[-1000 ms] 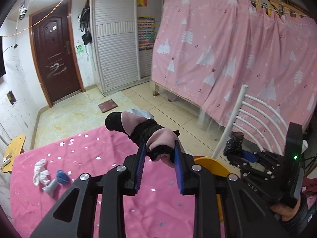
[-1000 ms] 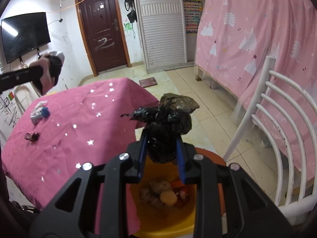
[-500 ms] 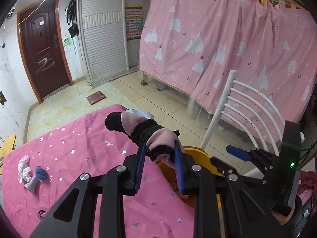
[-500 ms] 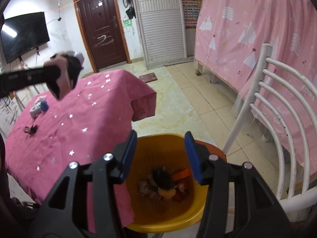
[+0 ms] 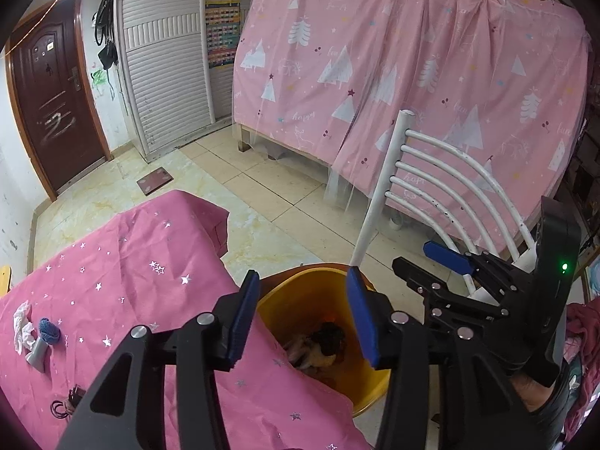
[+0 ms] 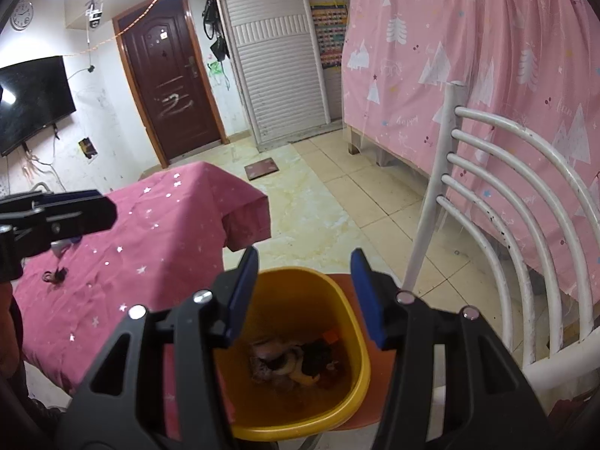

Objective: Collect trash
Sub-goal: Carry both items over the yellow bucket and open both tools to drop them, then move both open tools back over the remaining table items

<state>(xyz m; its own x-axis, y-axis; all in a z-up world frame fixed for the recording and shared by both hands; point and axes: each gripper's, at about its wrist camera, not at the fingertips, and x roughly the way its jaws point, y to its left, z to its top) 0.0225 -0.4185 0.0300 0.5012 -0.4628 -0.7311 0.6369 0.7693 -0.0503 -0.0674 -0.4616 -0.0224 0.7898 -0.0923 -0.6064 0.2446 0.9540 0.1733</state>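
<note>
A yellow bin (image 5: 285,300) (image 6: 300,292) stands beside the pink table, with mixed trash (image 5: 322,341) (image 6: 296,360) at its bottom. Above its rim my left gripper (image 5: 302,281) hangs with the jaws opening and nothing between them. My right gripper (image 6: 304,262) is also over the bin, open and empty. It shows at the right of the left wrist view (image 5: 423,260). Left on the table are a white tissue (image 5: 22,324), a blue ball-like piece (image 5: 48,330), a grey piece (image 5: 35,352) and a black hair tie (image 5: 62,407).
The table wears a pink starred cloth (image 5: 131,281) whose corner hangs next to the bin. A white slatted chair back (image 6: 506,187) rises right of the bin, which rests on an orange seat (image 6: 345,281). Pink curtains, tiled floor and a brown door lie beyond.
My left gripper moved over the bin, opened and let go of the pink and black bundle. My right gripper released the black bag into the bin and stays open.
</note>
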